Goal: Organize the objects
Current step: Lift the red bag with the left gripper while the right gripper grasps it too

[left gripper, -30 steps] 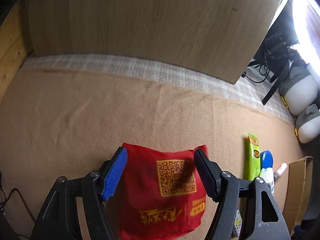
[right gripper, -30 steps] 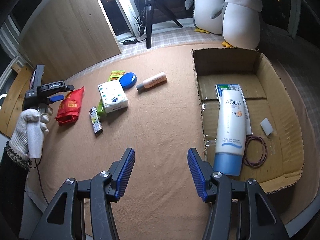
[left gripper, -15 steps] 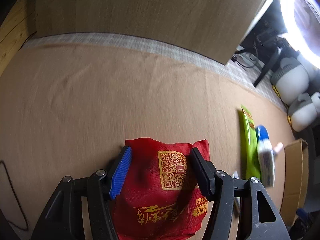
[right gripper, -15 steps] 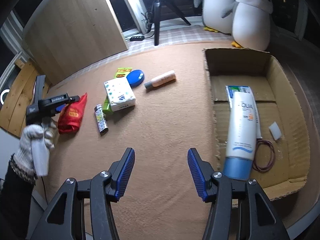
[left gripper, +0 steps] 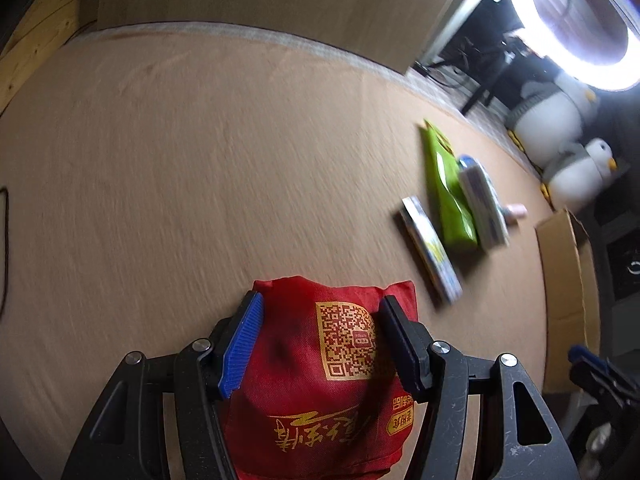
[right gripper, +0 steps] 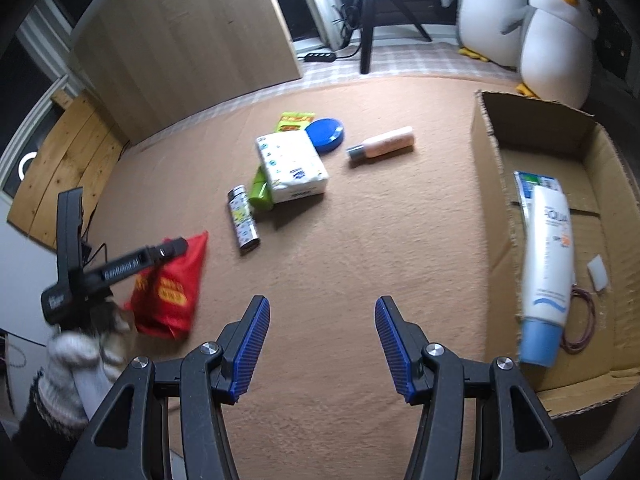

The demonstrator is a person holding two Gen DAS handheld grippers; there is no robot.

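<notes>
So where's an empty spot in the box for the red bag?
The box's far end, beyond the sunscreen tube, is bare. Its near right side is crowded with a rubber band and a white square. The red bag sits in the left hand-held gripper.

Your right gripper [right gripper: 322,344]: jaws apart, nothing between | your left gripper [right gripper: 168,258]: holding red bag [right gripper: 172,288] off carpet [right gripper: 360,240] | box [right gripper: 486,136]: 1 white tube [right gripper: 548,256] inside | carpet: tissue pack [right gripper: 292,168], lighter [right gripper: 242,220]
</notes>
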